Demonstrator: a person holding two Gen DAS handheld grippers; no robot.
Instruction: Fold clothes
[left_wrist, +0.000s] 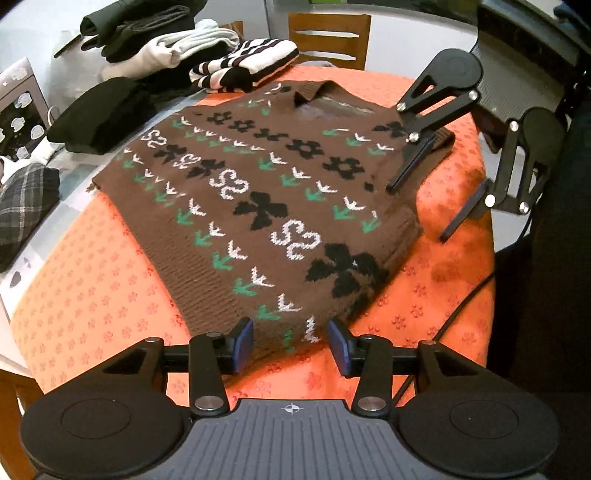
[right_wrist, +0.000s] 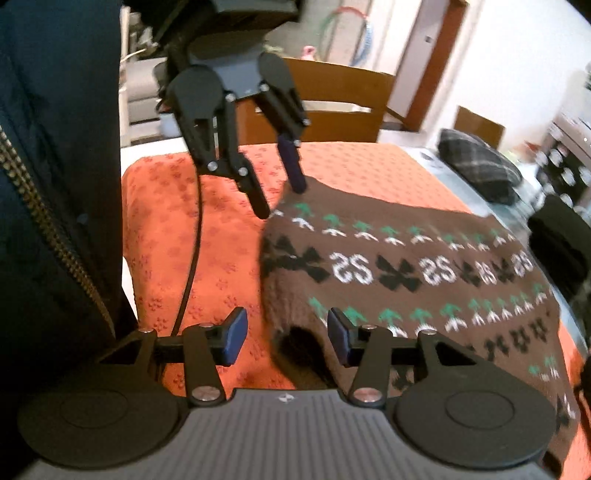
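A: Where is the garment lying?

B: A brown knitted sweater vest with black flowers, white curls and green-and-white arrows is lying flat on an orange flower-print tablecloth, which is covering the table. In the right wrist view the same vest is stretching away to the right.

A: What is the left gripper doing?

B: Its blue pads are standing spread, straddling the nearest corner of the vest's ribbed hem. The fabric is sitting between them, but they are not pinching it.

A: And the right gripper?

B: It is also standing spread, with the rounded side edge of the vest between its fingers and nothing clamped. From the left wrist view, this gripper is hovering at the vest's far right side, one finger over the knit near the armhole and the other over the cloth.

A: Anything else on the table?

B: Folded clothes are sitting behind the vest: a striped black-and-white piece, a black bundle, white and dark garments stacked further back, and a plaid item at the left edge. A wooden chair is standing beyond the table.
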